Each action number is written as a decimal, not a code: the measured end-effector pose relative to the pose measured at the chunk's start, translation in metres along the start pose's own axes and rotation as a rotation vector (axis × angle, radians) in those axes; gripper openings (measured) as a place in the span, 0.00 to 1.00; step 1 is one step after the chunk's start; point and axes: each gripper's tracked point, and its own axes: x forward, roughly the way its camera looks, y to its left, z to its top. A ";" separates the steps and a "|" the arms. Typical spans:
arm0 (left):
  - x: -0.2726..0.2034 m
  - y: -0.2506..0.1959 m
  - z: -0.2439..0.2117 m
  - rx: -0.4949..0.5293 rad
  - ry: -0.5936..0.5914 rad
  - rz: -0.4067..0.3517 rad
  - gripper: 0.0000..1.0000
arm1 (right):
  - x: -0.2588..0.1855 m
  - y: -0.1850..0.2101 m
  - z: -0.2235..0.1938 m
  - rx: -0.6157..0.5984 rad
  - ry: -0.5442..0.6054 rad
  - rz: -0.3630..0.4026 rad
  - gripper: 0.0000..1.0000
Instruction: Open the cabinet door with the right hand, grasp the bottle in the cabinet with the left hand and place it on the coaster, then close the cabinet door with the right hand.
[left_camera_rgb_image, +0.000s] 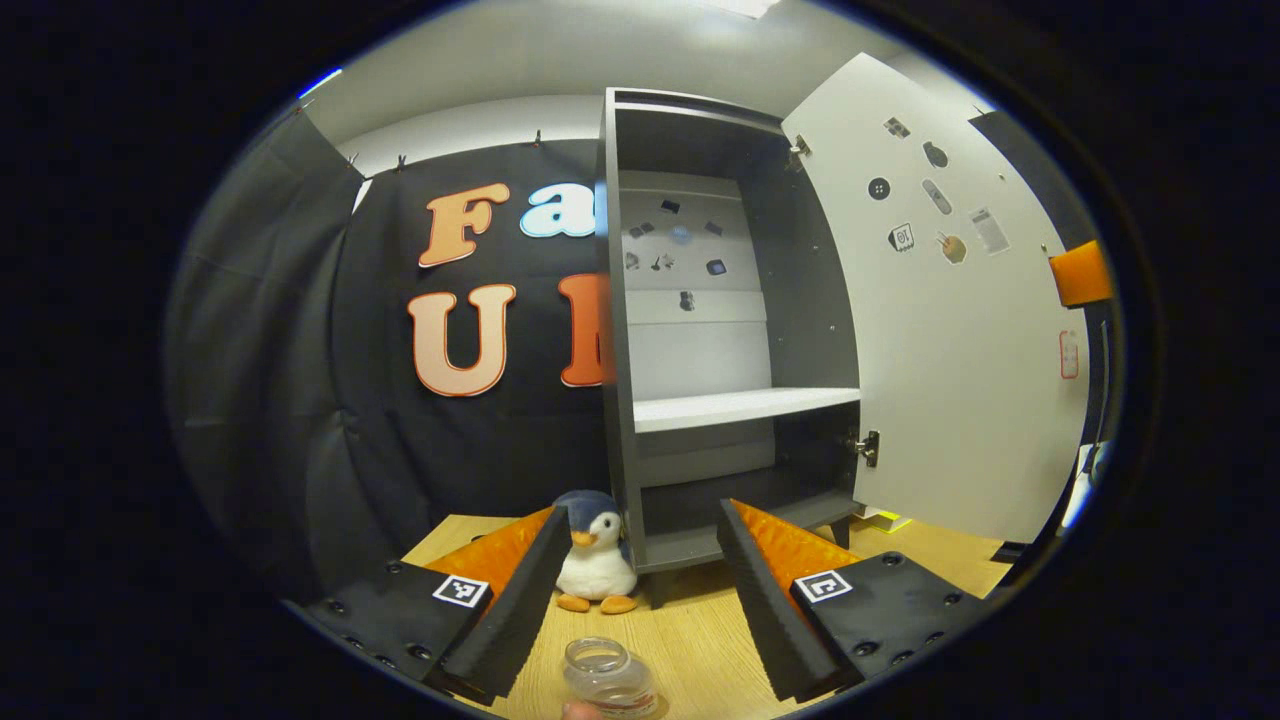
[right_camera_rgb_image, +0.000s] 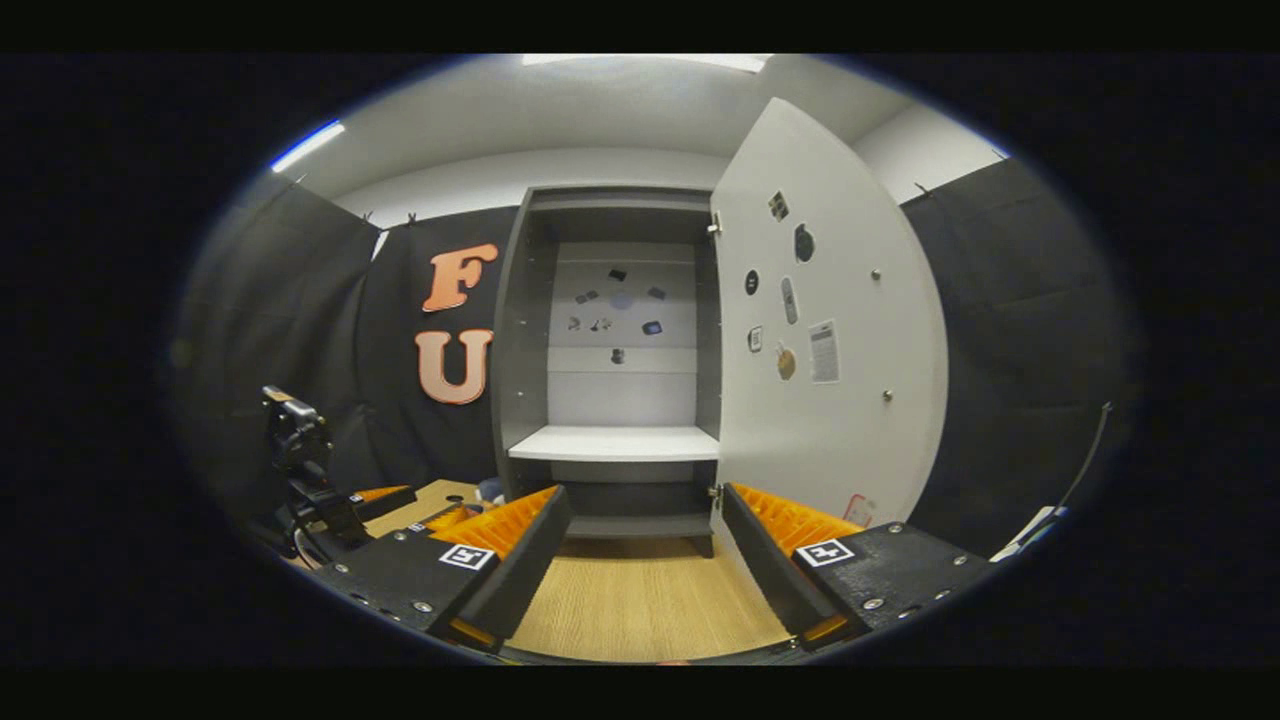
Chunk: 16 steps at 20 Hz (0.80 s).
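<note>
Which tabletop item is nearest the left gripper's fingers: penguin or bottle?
The clear plastic bottle, open-topped, standing between the left gripper fingers. The blue-and-white plush penguin sits farther back beside the grey cabinet.

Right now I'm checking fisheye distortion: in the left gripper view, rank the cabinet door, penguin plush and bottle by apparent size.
1. Cabinet door, largest.
2. Penguin plush.
3. Bottle, smallest, though cut off at the view's edge and nearer the camera, so unsure.

Recording booth, staged not lived-in — black cloth walls (right_camera_rgb_image: 1010, 300) clipped up on all sides, grey cabinet (right_camera_rgb_image: 620, 380) on a wooden table (right_camera_rgb_image: 640, 600), ceiling strip light (right_camera_rgb_image: 305, 145) (plush penguin (left_camera_rgb_image: 597, 555) as prop).
</note>
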 end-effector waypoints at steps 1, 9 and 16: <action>-0.001 -0.004 0.007 -0.010 0.000 0.002 0.95 | -0.004 -0.010 0.004 0.001 -0.014 -0.013 0.94; -0.014 -0.017 0.049 -0.096 0.032 0.066 0.96 | -0.032 -0.088 0.026 0.007 -0.063 -0.091 0.94; -0.029 -0.001 0.085 -0.083 -0.005 0.111 0.95 | -0.042 -0.192 0.050 -0.141 -0.087 -0.311 0.94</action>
